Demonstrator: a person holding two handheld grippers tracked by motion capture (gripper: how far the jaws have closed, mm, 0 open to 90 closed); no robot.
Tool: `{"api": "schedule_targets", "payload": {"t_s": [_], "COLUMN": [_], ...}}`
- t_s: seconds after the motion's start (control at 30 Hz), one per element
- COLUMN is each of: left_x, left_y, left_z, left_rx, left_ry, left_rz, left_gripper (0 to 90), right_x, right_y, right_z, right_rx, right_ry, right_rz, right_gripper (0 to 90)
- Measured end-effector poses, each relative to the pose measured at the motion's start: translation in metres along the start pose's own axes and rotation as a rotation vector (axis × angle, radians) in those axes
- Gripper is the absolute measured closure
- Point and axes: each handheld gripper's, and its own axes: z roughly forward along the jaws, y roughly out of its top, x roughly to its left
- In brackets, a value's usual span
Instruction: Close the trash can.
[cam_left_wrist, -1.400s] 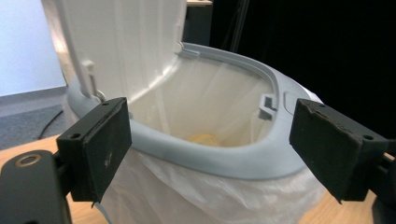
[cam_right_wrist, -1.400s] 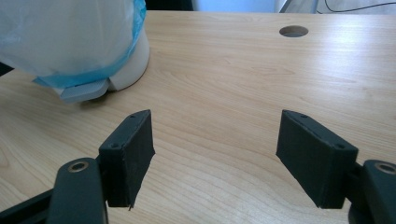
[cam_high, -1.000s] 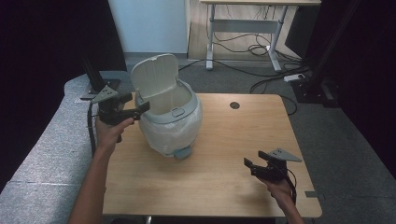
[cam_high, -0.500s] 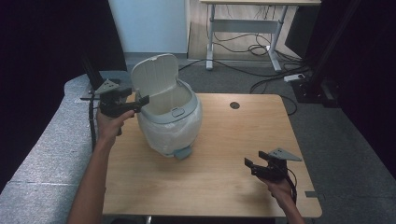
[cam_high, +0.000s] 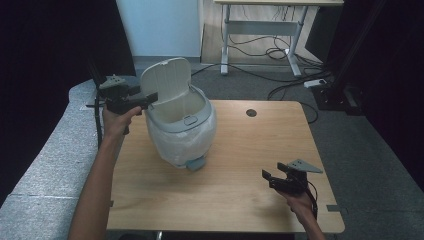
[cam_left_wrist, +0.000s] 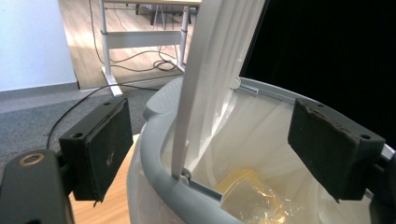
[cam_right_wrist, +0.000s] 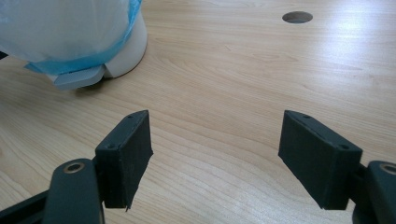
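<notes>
The left gripper (cam_high: 150, 98) sits at the raised lid (cam_high: 167, 80) of the bin (cam_high: 182, 127), which stands left of centre on the table (cam_high: 240, 200). Its fingers (cam_left_wrist: 100, 144) are spread, one on each side of the lid's edge near the hinge, and as far as the left gripper view lets me tell they are not pressing it. The step looks like working the lid; next the fingers would need to close on that thin edge or push it over. Inside, the white liner (cam_left_wrist: 261, 135) holds something yellowish (cam_left_wrist: 250, 193). Near right, the right gripper (cam_high: 272, 177) hovers over bare table, fingers (cam_right_wrist: 126, 154) spread with nothing between. A cable hole (cam_high: 251, 113) lies far right, out of the way.
</notes>
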Motion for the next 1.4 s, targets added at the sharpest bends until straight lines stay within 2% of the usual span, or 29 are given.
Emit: {"api": "schedule_targets", "payload": {"t_s": [0.13, 0.37, 0.47, 0.53, 0.73, 0.8, 0.9, 1.0, 1.1, 1.13, 1.17, 1.2, 1.3, 1.4], "left_x": [-0.002, -0.016, -0.022, -0.026, -0.042, -0.048, -0.057, -0.062, -0.062, -0.062, -0.062, -0.061, -0.06, -0.06], "left_y": [0.004, 0.009, 0.011, 0.011, 0.005, 0.002, -0.002, -0.006, -0.01, -0.014, -0.014, -0.016, -0.016, -0.016], "left_z": [0.002, 0.002, 0.002, -0.001, -0.007, -0.01, -0.01, -0.009, -0.006, -0.004, -0.004, -0.002, 0.0, 0.003], "left_rx": [-0.004, -0.023, -0.006, 0.004, 0.019, 0.019, 0.035, 0.039, 0.037, 0.04, 0.04, 0.032, 0.021, 0.037], "left_ry": [-0.013, -0.051, -0.033, -0.048, -0.081, -0.103, -0.112, -0.097, -0.1, -0.08, -0.08, -0.076, -0.089, -0.095], "left_rz": [0.012, 0.04, 0.06, 0.067, 0.124, 0.11, 0.091, 0.081, 0.056, 0.04, 0.04, 0.023, -0.006, -0.014], "left_gripper": [13.7, 14.4, 14.4, 14.3, 14.1, 14.0, 12.8, 12.6, 12.7, 12.8, 12.3, 12.3, 9.6, 9.3], "right_x": [-0.001, -0.001, -0.001, -0.001, -0.001, 0.001, 0.001, 0.003, 0.004, 0.004, 0.004, 0.004, 0.003, 0.003], "right_y": [-0.001, -0.001, -0.001, -0.001, -0.002, -0.002, -0.002, -0.003, -0.004, -0.004, -0.004, -0.004, -0.005, -0.006], "right_z": [0.001, 0.0, -0.001, 0.0, 0.002, 0.002, 0.002, 0.004, 0.004, 0.005, 0.005, 0.005, 0.006, 0.006], "right_rx": [0.003, 0.001, -0.001, 0.001, 0.01, 0.011, 0.011, 0.016, 0.019, 0.021, 0.021, 0.022, 0.029, 0.03], "right_ry": [-0.002, -0.004, -0.006, -0.015, -0.019, -0.024, -0.032, -0.033, -0.03, -0.03, -0.03, -0.031, -0.036, -0.037], "right_rz": [0.003, 0.004, 0.006, 0.009, 0.013, 0.012, 0.018, 0.019, 0.014, 0.014, 0.014, 0.013, 0.02, 0.023], "right_gripper": [25.2, 25.3, 25.3, 25.3, 25.3, 25.3, 25.3, 25.2, 25.2, 25.2, 25.2, 25.1, 25.1, 25.1]}}
